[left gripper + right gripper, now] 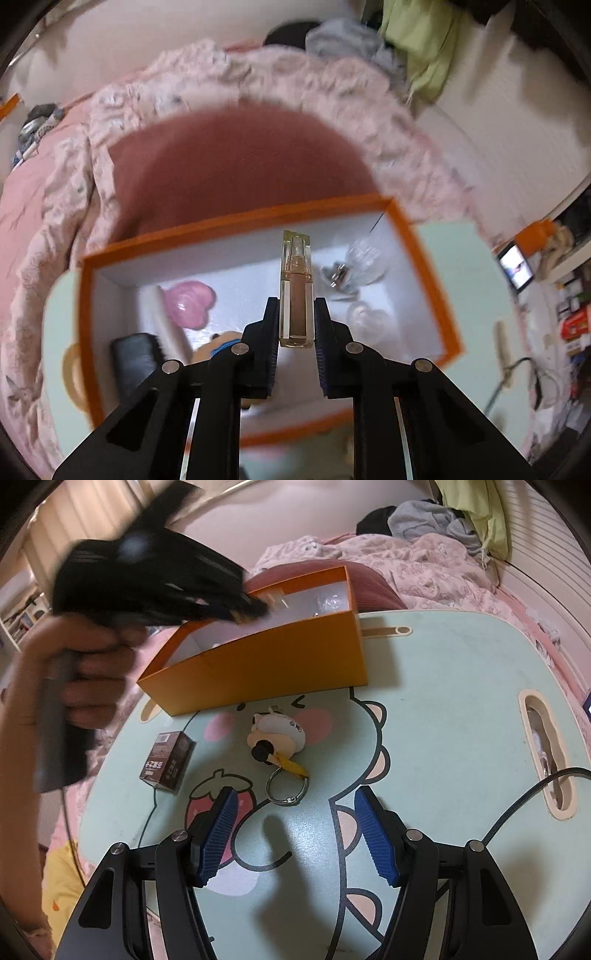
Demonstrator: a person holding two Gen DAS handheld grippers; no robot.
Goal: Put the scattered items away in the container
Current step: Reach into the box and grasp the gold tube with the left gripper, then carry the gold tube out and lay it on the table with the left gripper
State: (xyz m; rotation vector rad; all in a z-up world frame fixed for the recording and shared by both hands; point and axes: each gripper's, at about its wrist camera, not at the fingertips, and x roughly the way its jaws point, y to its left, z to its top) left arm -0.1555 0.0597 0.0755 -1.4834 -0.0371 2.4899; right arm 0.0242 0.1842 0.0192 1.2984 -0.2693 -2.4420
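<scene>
Left wrist view: left gripper (296,325) clamped on a slim clear tube of tan cosmetic (296,291), tube upright between the pads, its cap end sticking out past the fingertips. Gripper and tube sit over the open orange box (258,218), white inside. Box contents, left to right: a dark rectangular item (135,363) in the near-left corner, a pink heart-shaped piece (190,301), a blue and tan soft item (221,341) partly hidden by the left finger, a clear glass bottle with a metal cap (354,264) toward the far right, and a pale rounded item (365,314) below it, too blurred to identify. Box stands on the mint-green bench (469,280); a pink quilt (258,70) lies behind.

Right wrist view: at the left edge a person's hand (77,679) grips the handle of the left tool, whose tip reaches over the box rim; motion blur there. Orange box (273,661) sits at the far left part of the bench (443,701), which carries a cartoon print. Still loose on the bench, left to right: a small brown carton (168,758), just in front of the box's left end, and a plush keychain with a metal ring (277,738), near the box's front wall. Right gripper (295,834) half open, blue pads apart, nothing between them, hovering above the bench nearer than the keychain ring. A black cable (524,801) crosses at the right.
</scene>
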